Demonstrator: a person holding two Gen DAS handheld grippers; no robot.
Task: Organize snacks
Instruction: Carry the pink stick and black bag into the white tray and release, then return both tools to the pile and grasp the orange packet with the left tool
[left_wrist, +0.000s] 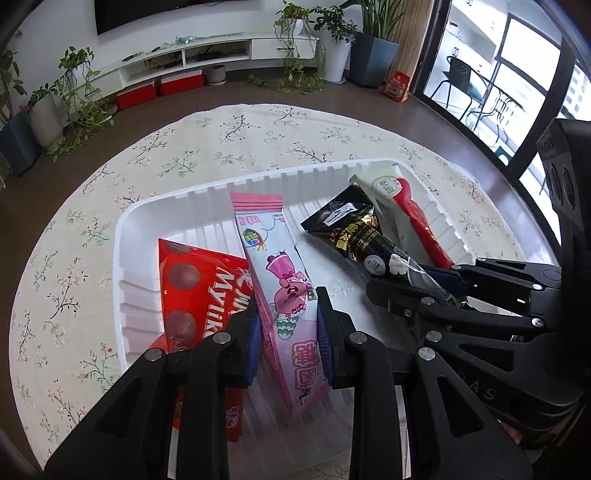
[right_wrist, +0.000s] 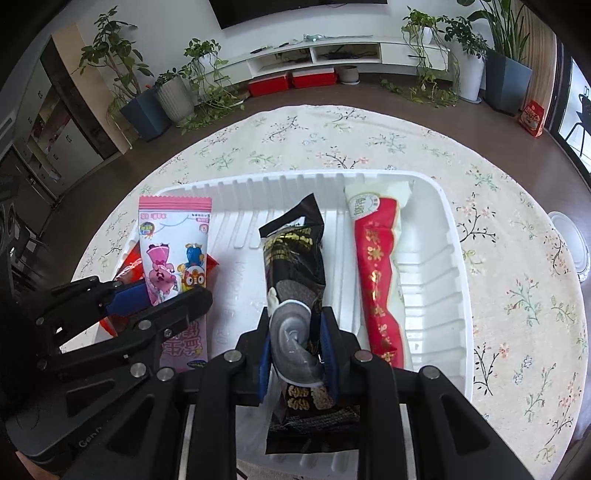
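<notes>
Pink snack packet (left_wrist: 284, 291) between left tongs (left_wrist: 288, 325), black packet (right_wrist: 295, 295) between right tongs (right_wrist: 297, 343).

One white plastic tray (right_wrist: 454, 236) holds four snack packets: one red chocolate-ball bag (left_wrist: 192, 291), one pink cartoon-pig packet (left_wrist: 280, 280), one black ice-cream-cone packet (right_wrist: 295, 258) and one white-and-red packet (right_wrist: 376, 266). Two grippers show, left (left_wrist: 288, 314) and right (right_wrist: 295, 332). One white dish (right_wrist: 570, 243) sits at the right edge.
</notes>
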